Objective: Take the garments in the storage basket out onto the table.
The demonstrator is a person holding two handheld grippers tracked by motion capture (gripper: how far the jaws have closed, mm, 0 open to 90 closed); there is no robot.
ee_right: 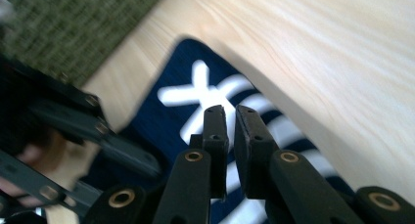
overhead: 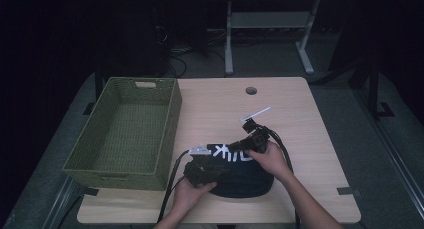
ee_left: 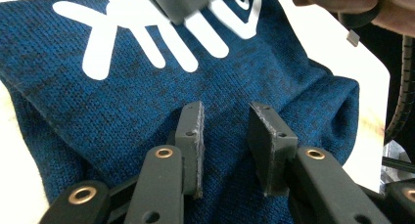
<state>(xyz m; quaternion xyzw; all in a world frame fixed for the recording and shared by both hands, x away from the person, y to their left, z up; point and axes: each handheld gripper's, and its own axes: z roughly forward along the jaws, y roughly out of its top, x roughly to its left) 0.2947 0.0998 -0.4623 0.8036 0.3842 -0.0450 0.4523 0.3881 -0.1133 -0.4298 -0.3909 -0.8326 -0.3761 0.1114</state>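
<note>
A dark blue knitted garment [overhead: 245, 181] with a white fish print lies bunched on the near part of the table; its weave [ee_left: 147, 101] and its print [ee_right: 195, 94] show close up in the two gripper views. My left gripper [overhead: 220, 169] points across its left side. The jaws [ee_left: 225, 116] stand apart just over the cloth, pinching nothing. My right gripper [overhead: 234, 148] hovers over the print from the right, its jaws [ee_right: 231, 117] almost together with nothing between them. The other gripper's body appears at the left gripper view's top [ee_left: 181, 4] and at the right gripper view's left [ee_right: 73, 131].
A green woven basket [overhead: 167, 139] stands on the table's left half, close to the garment, and its weave [ee_right: 73, 23] shows in the right gripper view. The wooden table [overhead: 300, 119] has a round cable hole [overhead: 251, 90] at the back. Cables trail off the near edge.
</note>
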